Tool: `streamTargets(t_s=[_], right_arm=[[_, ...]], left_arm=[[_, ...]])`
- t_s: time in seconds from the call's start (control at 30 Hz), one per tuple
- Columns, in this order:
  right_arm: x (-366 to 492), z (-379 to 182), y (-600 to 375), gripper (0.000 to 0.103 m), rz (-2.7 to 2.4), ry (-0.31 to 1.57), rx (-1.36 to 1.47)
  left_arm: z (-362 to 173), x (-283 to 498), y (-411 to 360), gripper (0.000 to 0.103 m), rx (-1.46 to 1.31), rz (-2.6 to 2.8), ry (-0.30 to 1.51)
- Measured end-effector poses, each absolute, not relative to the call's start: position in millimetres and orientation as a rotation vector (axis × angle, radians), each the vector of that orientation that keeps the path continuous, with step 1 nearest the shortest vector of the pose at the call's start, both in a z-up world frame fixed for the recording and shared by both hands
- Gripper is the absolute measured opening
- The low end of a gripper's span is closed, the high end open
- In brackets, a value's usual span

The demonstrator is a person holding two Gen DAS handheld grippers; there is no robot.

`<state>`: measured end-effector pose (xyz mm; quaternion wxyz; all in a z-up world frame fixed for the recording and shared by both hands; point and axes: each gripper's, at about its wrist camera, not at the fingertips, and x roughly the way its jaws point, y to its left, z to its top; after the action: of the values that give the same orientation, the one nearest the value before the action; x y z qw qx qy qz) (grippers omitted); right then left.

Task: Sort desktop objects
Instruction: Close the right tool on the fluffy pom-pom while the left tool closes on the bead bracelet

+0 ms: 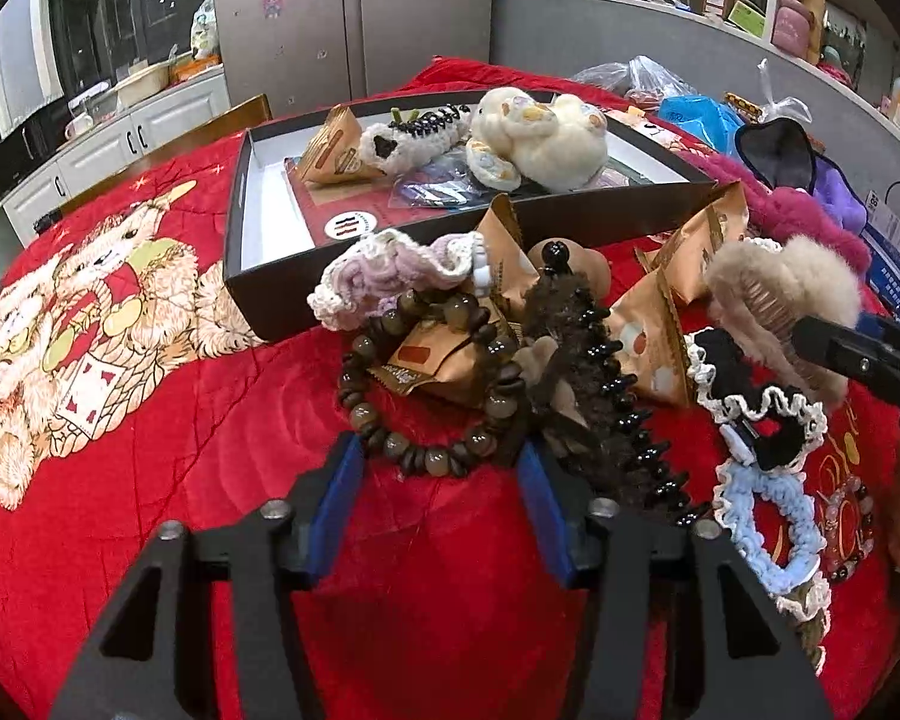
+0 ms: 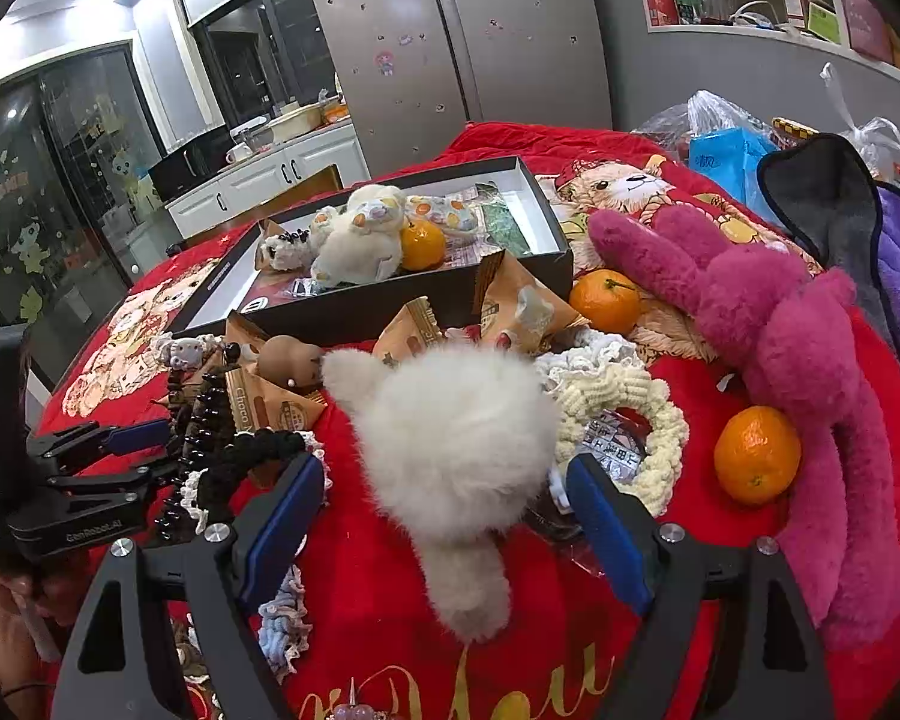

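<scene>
Left wrist view: my left gripper (image 1: pixel 441 477) stands wide open with nothing between its blue pads (image 1: pixel 339 504). The brown bead bracelet (image 1: pixel 432 381) lies just ahead of the tips, its near arc roughly between them; whether a pad touches it I cannot tell. The bracelet rests over a tan snack packet (image 1: pixel 435 354), and a dark furry claw clip (image 1: pixel 594 384) crowds my right-hand finger. To my left the red blanket (image 1: pixel 210 456) lies bare out to the printed bears. The open black box (image 1: pixel 258 276) sits beyond the pile, a cream plush (image 1: pixel 546 132) already inside it. A pink-and-white crocheted scrunchie (image 1: pixel 384 267) leans at its near wall.

On the right wrist view, my right gripper (image 2: pixel 444 504) is also spread wide, holding nothing, with the fluffy white hair clip (image 2: pixel 450 438) lying between the fingers. I cannot tell whether either pad touches the fur. Just beside it lies a cream crocheted scrunchie (image 2: pixel 618 408); further right, an orange (image 2: pixel 756 456) sits against the magenta plush rabbit (image 2: pixel 768 336). A second orange (image 2: pixel 606 300) lies near the box corner. A black scrunchie (image 2: pixel 252 456) crowds my left finger, with the left gripper just beyond it.
</scene>
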<state>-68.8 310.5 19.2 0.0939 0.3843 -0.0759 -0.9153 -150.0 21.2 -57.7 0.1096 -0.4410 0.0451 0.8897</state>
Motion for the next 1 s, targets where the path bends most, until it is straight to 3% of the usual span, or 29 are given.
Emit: streamTargets(t_s=[0.1, 0.17, 0.43, 0.5, 0.57, 0.63, 0.83, 1.0], right_arm=[[-68.8, 19.2, 311.0, 0.086, -2.713, -0.231, 1.140], [-68.9, 19.2, 311.0, 0.086, -2.714, -0.229, 1.140], [-67.4, 19.3, 311.7, 0.085, -2.708, -0.241, 1.137], [-65.4, 19.7, 311.8, 0.072, -2.708, -0.245, 1.128], [-64.0, 19.3, 313.6, 0.041, -2.709, -0.251, 1.124], [-65.5, 15.9, 316.8, 0.023, -2.666, -0.298, 1.142], [-60.2, 17.9, 314.0, 0.012, -2.644, -0.324, 1.111], [-49.6, 24.2, 310.0, 0.011, -2.632, -0.362, 1.067]], left_arm=[[-56.3, -150.3, 19.1, 0.021, -1.287, 2.611, 0.102], [-55.0, -149.7, 17.7, 0.012, -1.287, 2.608, 0.097], [-45.1, -140.1, 11.2, 0.011, -1.262, 2.651, 0.095], [-39.0, -136.9, 7.2, 0.011, -1.241, 2.665, 0.067], [-32.5, -132.9, 3.8, 0.011, -1.216, 2.677, 0.050], [-27.1, -127.7, 1.0, 0.011, -1.196, 2.691, 0.037], [-13.6, -114.1, -5.5, 0.011, -1.147, 2.712, -0.017], [-1.3, -102.7, -7.8, 0.011, -1.100, 2.720, -0.043]])
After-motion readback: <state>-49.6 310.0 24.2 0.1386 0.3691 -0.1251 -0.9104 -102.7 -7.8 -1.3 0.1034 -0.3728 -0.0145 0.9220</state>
